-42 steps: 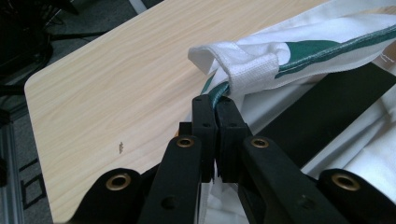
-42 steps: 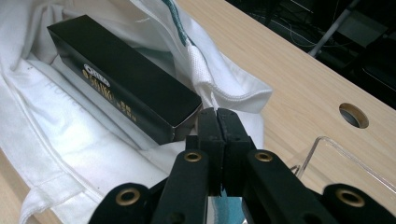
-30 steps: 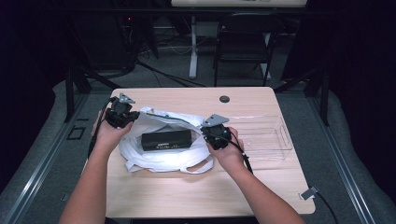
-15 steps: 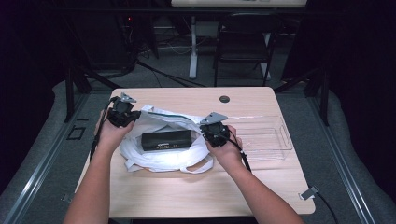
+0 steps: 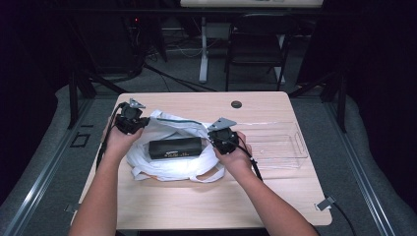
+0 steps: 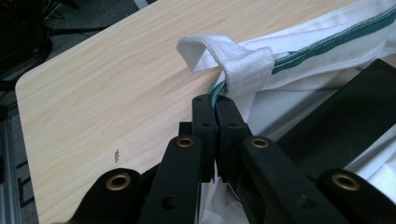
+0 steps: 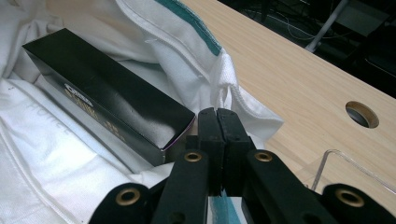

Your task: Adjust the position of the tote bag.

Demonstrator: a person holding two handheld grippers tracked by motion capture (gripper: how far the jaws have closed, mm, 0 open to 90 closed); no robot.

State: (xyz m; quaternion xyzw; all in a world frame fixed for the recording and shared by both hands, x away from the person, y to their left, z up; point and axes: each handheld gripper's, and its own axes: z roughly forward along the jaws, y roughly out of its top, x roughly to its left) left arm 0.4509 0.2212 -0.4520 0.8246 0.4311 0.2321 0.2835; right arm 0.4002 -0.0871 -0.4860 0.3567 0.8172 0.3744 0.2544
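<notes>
The left gripper was clamped on the rim of the white bag by a handle loop; the right gripper pinched the opposite rim. Between them, inside the bag, lay a black box, on the wooden table beside a clear tray.

Black gripper — brass rivets

The print on the black box is too small to read; the white bag hides its underside.
</notes>
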